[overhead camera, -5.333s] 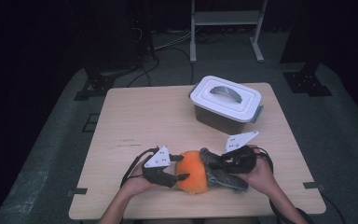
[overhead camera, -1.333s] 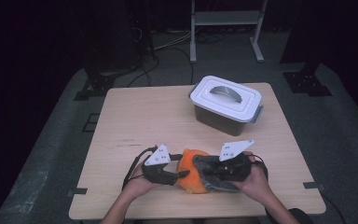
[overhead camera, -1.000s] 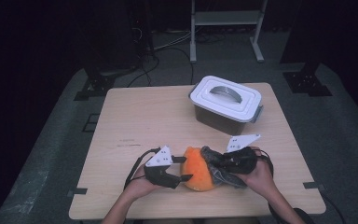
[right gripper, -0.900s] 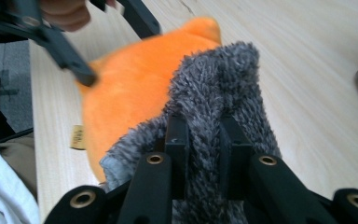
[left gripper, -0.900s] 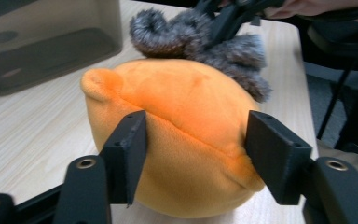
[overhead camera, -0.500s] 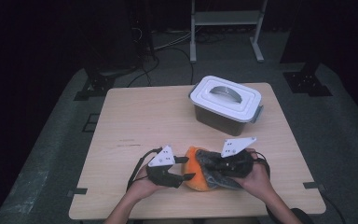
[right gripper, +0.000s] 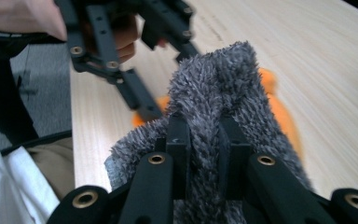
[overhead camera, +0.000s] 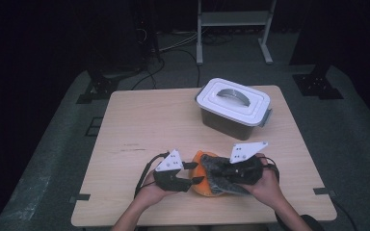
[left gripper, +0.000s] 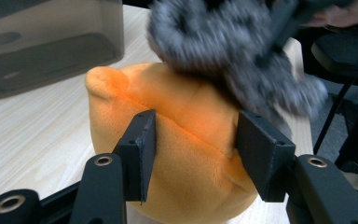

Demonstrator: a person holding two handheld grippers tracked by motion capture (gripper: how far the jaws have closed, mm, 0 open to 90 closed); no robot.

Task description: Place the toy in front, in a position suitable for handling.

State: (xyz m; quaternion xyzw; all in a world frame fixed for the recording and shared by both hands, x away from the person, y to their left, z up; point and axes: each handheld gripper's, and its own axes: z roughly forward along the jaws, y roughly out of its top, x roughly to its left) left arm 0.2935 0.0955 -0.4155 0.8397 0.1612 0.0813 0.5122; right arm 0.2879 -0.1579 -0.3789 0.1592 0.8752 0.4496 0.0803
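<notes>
The left claw point(left gripper: 193, 154) has just been closing and grasps the orange plush point(left gripper: 186, 130); beyond it, the right claw point(right gripper: 204, 140) pinches the grey fuzzy cloth point(right gripper: 214, 93).

The high view is looking forward and down on the whole pale wooden desk point(overhead camera: 149, 125) from above the person's side. Each tongs camera is sitting very close, looking along its own black jaws. All three are sharing the soft orange plush toy point(overhead camera: 200, 180) point(left gripper: 186, 140) point(right gripper: 270, 84) under fuzzy grey cloth point(overhead camera: 219, 168) point(left gripper: 223, 42) point(right gripper: 214, 93).
</notes>
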